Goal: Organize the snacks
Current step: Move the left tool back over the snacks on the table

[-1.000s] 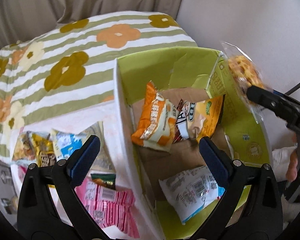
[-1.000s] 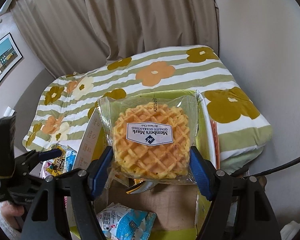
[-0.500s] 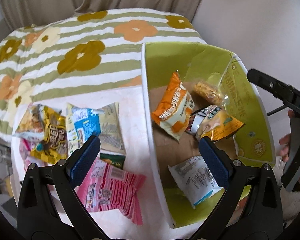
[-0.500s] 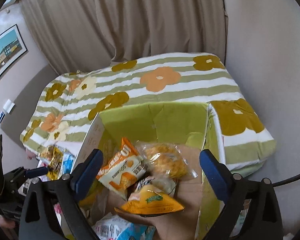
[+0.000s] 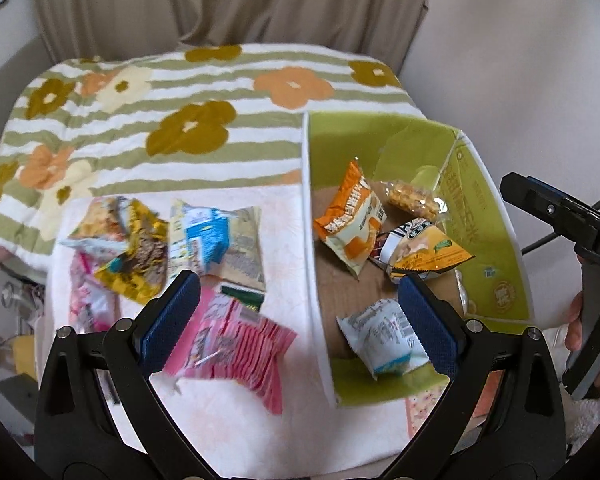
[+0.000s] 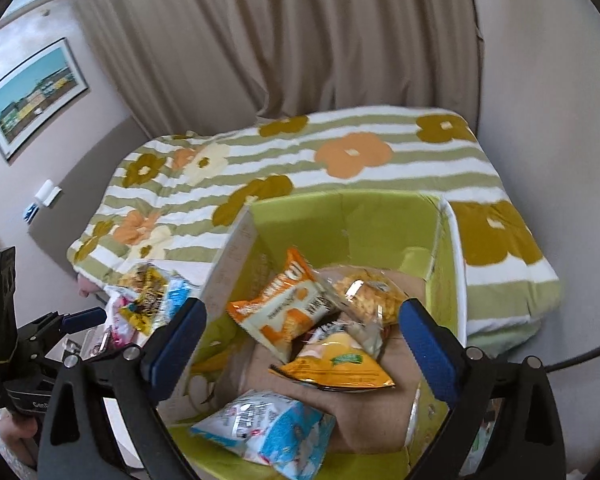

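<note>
Waffle pack (image 6: 370, 294) inside green box (image 6: 352, 220), claws apart

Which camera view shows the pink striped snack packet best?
The left wrist view. There the pink striped packet lies whole on the white cloth, just beyond the open left gripper, outside the green box. The right wrist view shows only a pink sliver behind other packets.

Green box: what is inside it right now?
The green box holds an orange packet, a clear-wrapped waffle, a yellow packet and a white-blue packet. A dark wrapper under the yellow packet is mostly covered.
</note>
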Available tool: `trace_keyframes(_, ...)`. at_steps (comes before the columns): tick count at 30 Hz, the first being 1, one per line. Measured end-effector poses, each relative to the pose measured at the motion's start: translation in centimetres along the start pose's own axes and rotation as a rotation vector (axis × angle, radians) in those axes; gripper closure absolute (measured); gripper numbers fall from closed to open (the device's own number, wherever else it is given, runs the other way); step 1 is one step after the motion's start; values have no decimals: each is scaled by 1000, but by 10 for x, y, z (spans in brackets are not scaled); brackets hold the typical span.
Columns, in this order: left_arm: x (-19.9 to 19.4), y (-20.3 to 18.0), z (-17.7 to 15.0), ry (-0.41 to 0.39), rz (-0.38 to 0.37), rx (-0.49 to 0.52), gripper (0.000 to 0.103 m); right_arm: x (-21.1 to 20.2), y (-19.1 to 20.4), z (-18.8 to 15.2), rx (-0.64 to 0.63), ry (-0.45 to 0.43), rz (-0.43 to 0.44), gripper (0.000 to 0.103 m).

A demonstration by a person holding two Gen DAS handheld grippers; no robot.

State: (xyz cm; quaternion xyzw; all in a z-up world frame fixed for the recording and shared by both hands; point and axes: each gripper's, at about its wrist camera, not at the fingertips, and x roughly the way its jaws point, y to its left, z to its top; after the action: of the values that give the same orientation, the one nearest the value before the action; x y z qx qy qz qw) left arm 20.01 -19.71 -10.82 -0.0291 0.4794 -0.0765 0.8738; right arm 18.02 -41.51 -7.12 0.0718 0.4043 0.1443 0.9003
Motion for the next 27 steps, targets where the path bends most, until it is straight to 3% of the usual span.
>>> trace_keyframes(9, -58, 63, -43, -65, 135, -157, 4, -8, 50, -7, -97, -40, 126, 7)
trace_keyframes(15, -73, 123, -74, -63, 169, -228, 4, -2, 90, -26, -140, -16, 157, 7)
trace_keyframes(23, -73, 202, -96, -6, 146, -189, 4, 19, 152, -47, -108, 17, 135, 7)
trace_keyframes(27, -62, 232, -101, 55, 106, -103, 4, 35, 188, -61, -59, 43, 114, 7)
